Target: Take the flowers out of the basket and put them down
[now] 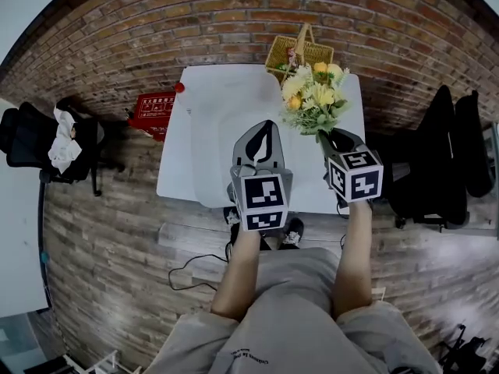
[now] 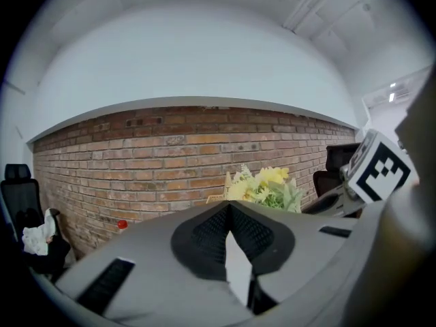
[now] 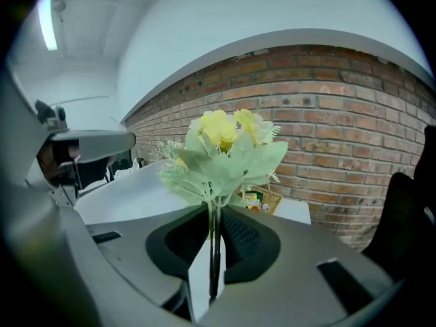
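Observation:
A bunch of yellow and white flowers (image 1: 313, 96) with green leaves stands upright over the right side of the white table (image 1: 204, 142). My right gripper (image 1: 334, 140) is shut on its stems; in the right gripper view the thin stems (image 3: 214, 240) run between the closed jaws below the blooms (image 3: 225, 145). The wicker basket (image 1: 299, 53) stands at the table's far edge, behind the flowers, also visible as basket (image 3: 262, 199). My left gripper (image 1: 260, 148) hovers over the table's middle, jaws shut with nothing in them (image 2: 229, 208). The flowers (image 2: 267, 186) lie to its right.
A red crate (image 1: 152, 112) sits on the floor left of the table, and a small red object (image 1: 180, 87) at the table's far left corner. A black chair with white cloth (image 1: 61, 145) stands at left, dark chairs (image 1: 456, 150) at right. A brick wall runs behind.

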Available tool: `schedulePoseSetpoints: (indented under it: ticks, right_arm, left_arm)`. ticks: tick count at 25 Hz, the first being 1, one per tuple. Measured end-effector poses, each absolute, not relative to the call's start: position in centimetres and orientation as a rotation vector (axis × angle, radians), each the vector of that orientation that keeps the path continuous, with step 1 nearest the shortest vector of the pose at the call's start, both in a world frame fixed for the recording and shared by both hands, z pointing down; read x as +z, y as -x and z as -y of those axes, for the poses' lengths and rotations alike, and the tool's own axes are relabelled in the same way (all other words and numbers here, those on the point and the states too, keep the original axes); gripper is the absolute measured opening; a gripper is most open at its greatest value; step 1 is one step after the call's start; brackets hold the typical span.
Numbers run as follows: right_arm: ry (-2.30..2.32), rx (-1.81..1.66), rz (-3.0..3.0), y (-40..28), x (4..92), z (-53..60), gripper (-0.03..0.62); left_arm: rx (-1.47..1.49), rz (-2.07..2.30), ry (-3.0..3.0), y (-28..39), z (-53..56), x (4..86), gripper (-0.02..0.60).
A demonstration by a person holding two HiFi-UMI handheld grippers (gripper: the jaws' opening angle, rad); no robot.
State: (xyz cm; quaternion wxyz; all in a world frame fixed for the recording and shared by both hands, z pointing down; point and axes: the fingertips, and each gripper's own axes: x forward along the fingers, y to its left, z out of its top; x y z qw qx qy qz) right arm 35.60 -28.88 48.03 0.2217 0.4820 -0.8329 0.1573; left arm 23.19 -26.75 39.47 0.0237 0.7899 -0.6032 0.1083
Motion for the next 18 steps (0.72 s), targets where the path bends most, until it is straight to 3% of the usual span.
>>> schedulePoseSetpoints:
  ticks: [18]
  right_arm:
    - [-1.380,0.669,2.142,-39.5,64.2,27.8,0.074]
  left_arm:
    - [0.351,1.870,-2.444,-26.7,27.1,39.5,0.025]
